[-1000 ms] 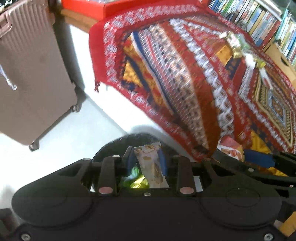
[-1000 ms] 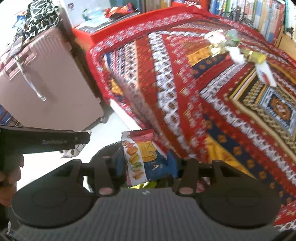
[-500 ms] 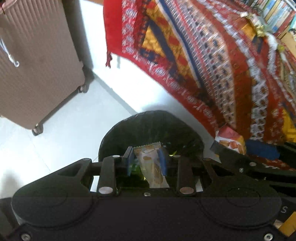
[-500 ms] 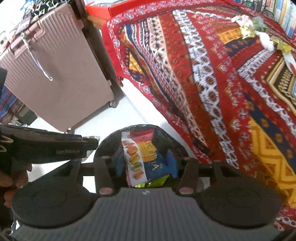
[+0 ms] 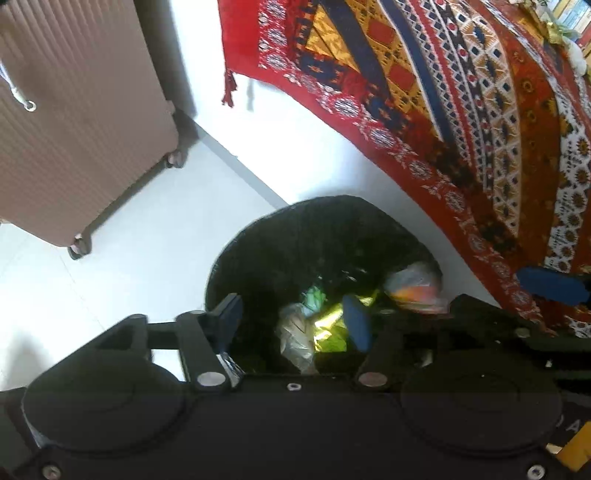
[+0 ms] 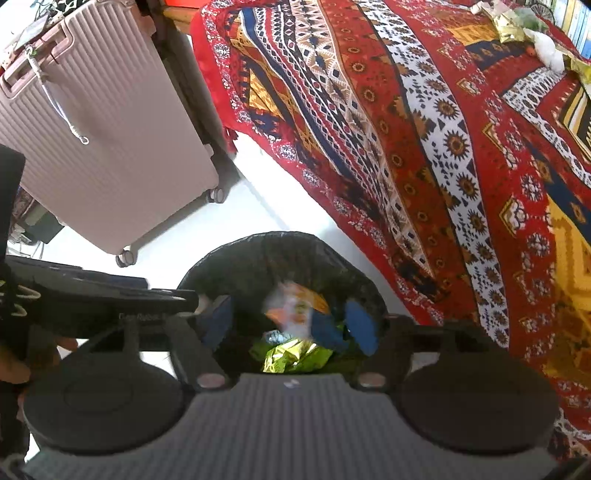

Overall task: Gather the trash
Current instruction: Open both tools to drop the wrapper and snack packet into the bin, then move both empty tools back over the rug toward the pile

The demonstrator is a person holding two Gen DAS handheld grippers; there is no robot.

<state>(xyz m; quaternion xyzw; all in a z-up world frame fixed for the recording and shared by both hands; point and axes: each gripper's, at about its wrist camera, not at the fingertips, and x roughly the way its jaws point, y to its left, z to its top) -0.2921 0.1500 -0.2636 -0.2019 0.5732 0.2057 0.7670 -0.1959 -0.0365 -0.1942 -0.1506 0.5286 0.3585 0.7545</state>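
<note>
**Both grippers open over the lined bin**

Largest in view: patterned red bedspread [image 6: 424, 147], draped over an edge and hanging toward white floor [image 5: 122, 266]. Pink ribbed suitcase [image 6: 103, 147] upright on wheels, well apart from the spread, at frame left in both views.

Between them on the floor: round bin with black liner [image 5: 314, 236], directly below both grippers. Contents seen through the finger gaps: crumpled yellow-green foil wrapper [image 6: 295, 356], pale plastic wrapper [image 5: 295, 336], small green scrap, all low in the liner.

Left gripper [image 5: 295, 321]: fingers spread wide, blue pads [image 5: 356, 326] apart, nothing between them. Pale wrapper sits below and between the pads, inside the bin, no contact seen.

Right gripper [image 6: 291, 325]: likewise spread, nothing clamped. Snack packet [image 6: 295, 306] between the pads but clear of both, above the foil wrapper, within the bin's rim. Appearance: motion-blurred; white and orange upper part, blue lower part; print unreadable. Same packet probably the pale orange-tinted blur [image 5: 417, 290] at the bin's right side in the left wrist view.

More litter [image 6: 524, 33] at the far end of the bedspread, near a row of books; too small to identify.

Part of a hand [image 6: 14, 369] at far left edge, on the left gripper's handle.
</note>
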